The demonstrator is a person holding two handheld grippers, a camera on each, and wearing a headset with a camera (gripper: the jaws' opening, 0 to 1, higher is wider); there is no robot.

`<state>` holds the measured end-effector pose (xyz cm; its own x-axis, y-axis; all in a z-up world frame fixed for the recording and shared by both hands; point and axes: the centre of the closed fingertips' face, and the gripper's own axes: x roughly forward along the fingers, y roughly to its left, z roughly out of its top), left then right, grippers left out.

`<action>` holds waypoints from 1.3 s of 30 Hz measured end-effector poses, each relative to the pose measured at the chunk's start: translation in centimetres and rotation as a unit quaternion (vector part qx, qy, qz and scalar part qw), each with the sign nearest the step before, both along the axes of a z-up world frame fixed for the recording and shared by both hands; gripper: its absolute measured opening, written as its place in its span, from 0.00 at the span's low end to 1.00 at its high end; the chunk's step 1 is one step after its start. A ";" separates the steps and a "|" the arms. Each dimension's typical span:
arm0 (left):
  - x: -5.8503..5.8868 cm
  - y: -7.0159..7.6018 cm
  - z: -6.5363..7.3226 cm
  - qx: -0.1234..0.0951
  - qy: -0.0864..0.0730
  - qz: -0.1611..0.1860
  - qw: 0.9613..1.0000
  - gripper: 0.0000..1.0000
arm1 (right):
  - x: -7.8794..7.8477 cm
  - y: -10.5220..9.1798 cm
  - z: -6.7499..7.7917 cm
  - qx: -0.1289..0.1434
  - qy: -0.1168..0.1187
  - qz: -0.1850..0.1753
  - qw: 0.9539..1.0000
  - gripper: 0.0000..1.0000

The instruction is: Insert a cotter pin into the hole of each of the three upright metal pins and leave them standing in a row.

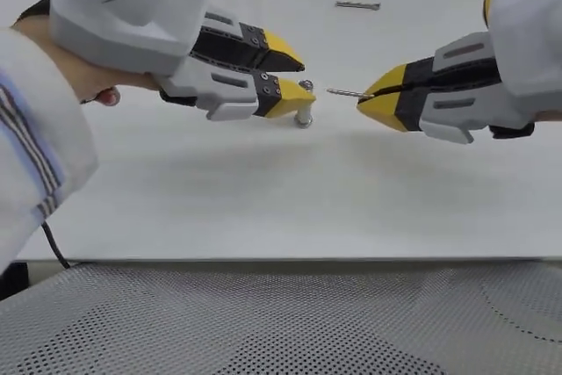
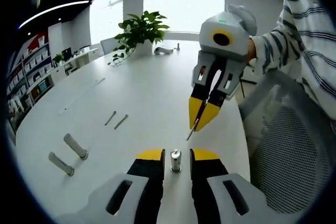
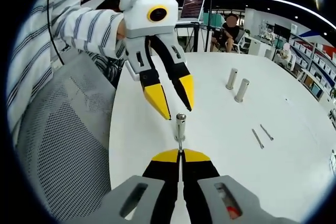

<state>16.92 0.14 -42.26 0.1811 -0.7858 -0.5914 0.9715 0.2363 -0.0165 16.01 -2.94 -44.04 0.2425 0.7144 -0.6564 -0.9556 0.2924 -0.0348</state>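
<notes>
Steel against steel is the worry here. The right hand-held gripper (image 1: 364,102) is clenched on a cotter pin (image 1: 345,92), whose free end points at the upright pin (image 1: 304,108) just ahead of its tips but is not yet in the hole. The left hand-held gripper (image 1: 301,82) is released, its jaws spread to either side of that pin without clamping it. Unheld, the pin could tip or skid on the surface (image 1: 263,191) if the cotter pin strikes beside the hole. A thin cotter pin gripped by one end may also swivel in the jaws. Whether the hole faces the cotter pin I cannot tell. The left gripper view shows the gaps between jaws and pin, which are hard to judge in the head view. It also shows two other pins (image 2: 76,146) off to that gripper's left and two spare cotter pins (image 2: 110,117) lying further ahead.
</notes>
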 end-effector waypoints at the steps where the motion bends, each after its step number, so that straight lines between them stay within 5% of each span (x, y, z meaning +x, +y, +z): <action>1: 0.0 0.0 -0.1 0.003 -0.001 -0.002 1.000 0.15 | 0.2 0.0 -0.2 0.000 0.001 0.000 1.000 0.00; 7: -0.3 -0.3 -0.8 0.010 0.004 -0.013 1.000 0.13 | 0.4 0.4 -0.4 -0.002 -0.001 0.006 1.000 0.00; 39: 0.6 -0.1 -2.0 0.030 -0.026 -0.040 0.998 0.05 | 0.9 1.7 -1.3 -0.009 -0.007 0.039 0.999 0.00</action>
